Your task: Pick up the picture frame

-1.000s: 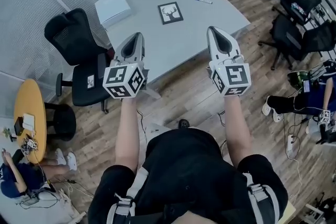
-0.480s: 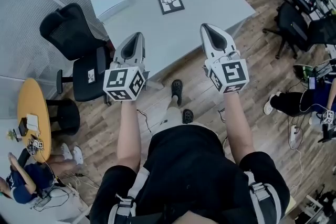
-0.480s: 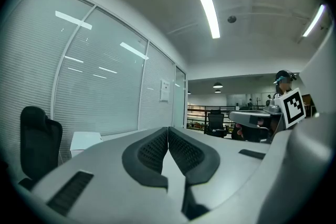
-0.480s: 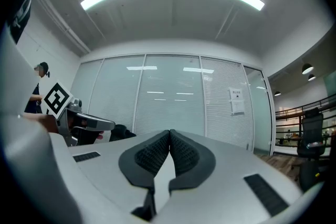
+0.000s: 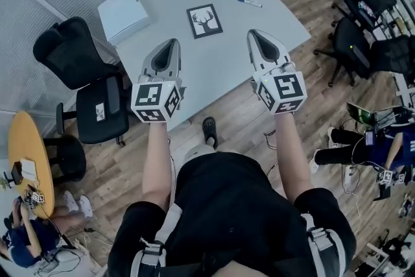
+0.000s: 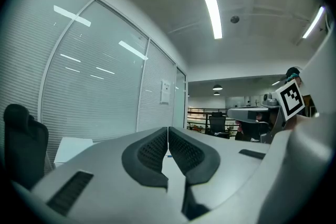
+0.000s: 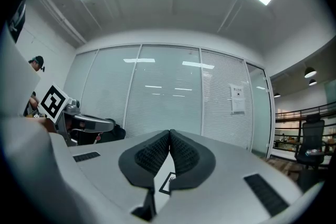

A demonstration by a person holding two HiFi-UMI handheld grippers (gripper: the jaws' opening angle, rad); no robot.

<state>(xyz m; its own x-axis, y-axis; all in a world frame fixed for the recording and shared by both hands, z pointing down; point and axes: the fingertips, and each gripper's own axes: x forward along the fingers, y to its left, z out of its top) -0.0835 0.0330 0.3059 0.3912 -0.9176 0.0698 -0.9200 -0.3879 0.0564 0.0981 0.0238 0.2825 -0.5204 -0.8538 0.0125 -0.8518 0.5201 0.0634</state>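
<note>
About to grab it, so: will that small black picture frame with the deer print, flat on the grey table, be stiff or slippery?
The black deer-print picture frame looks thin and rigid, so probably stiff and light. Lying flat on the smooth grey table, it would likely slide rather than tip when pushed, and its low edge may be hard to pinch.

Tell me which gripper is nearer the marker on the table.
Right. The right gripper hangs just short of the marker; the left gripper is far to its left, past the picture frame.
</note>
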